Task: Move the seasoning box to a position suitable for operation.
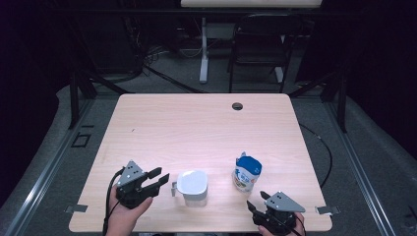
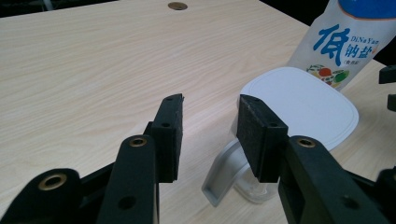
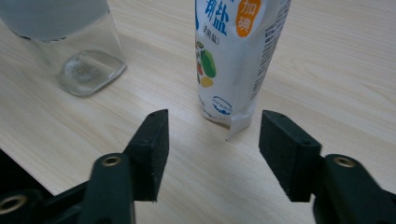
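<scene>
Pale wood table (image 1: 162,123): I'd slip my released left gripper (image 1: 161,180) squarely around the jug (image 1: 192,188) handle, while my right gripper (image 1: 257,200), also released, lines up with the salt bag (image 1: 246,172).

On the table (image 1: 162,123), the jug (image 1: 192,187) stands left of the pouch (image 1: 246,172). The left gripper (image 1: 160,177) lies just left of the jug; the right gripper (image 1: 257,199) sits before the pouch.

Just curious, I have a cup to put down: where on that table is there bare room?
The whole far half of the table, back to the cable hole, is bare, as are both side edges. It is crowded along the near edge: the lidded container and salt bag stand there between the left gripper and right gripper.
</scene>
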`<state>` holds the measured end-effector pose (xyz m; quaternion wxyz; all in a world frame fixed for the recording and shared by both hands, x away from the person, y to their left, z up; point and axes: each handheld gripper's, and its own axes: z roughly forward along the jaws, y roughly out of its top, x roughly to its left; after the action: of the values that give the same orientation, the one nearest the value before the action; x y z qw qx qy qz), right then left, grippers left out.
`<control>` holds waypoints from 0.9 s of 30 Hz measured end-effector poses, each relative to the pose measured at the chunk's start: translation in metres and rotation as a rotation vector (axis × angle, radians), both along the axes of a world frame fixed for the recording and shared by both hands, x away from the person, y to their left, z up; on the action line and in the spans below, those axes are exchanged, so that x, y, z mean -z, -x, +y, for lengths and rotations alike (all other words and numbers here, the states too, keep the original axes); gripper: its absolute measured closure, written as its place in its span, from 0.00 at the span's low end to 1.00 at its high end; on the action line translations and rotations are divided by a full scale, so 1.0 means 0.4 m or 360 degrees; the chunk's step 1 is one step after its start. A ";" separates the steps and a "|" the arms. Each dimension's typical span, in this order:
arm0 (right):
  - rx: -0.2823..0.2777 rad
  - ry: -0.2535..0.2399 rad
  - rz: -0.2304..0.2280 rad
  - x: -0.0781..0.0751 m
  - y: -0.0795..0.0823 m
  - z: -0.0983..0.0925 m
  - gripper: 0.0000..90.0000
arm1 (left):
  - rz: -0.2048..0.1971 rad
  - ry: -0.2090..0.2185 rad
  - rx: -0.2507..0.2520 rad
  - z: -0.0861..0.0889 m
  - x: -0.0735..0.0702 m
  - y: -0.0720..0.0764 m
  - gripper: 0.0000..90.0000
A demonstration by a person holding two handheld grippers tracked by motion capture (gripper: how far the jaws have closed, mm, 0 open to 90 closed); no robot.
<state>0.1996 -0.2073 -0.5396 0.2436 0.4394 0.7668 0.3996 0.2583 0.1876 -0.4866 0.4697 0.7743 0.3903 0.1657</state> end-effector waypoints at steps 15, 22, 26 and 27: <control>-0.0083 0.0018 0.0024 0.015 -0.002 0.008 0.63 | 0.0014 -0.0038 0.0094 -0.053 -0.025 -0.012 0.87; -0.0172 0.0065 0.0017 0.026 0.002 0.015 0.64 | 0.0051 -0.0053 0.0168 -0.068 -0.021 -0.014 1.00; -0.0174 0.0092 0.0015 0.029 0.004 0.020 0.64 | 0.0058 -0.0079 0.0182 -0.076 -0.017 -0.015 1.00; -0.0174 0.0106 0.0020 0.030 0.004 0.022 0.64 | 0.0064 -0.0083 0.0189 -0.077 -0.016 -0.016 1.00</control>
<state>0.1981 -0.1985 -0.5516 0.2310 0.3909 0.8040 0.3840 0.2647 0.1569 -0.4803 0.4505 0.8112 0.3485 0.1321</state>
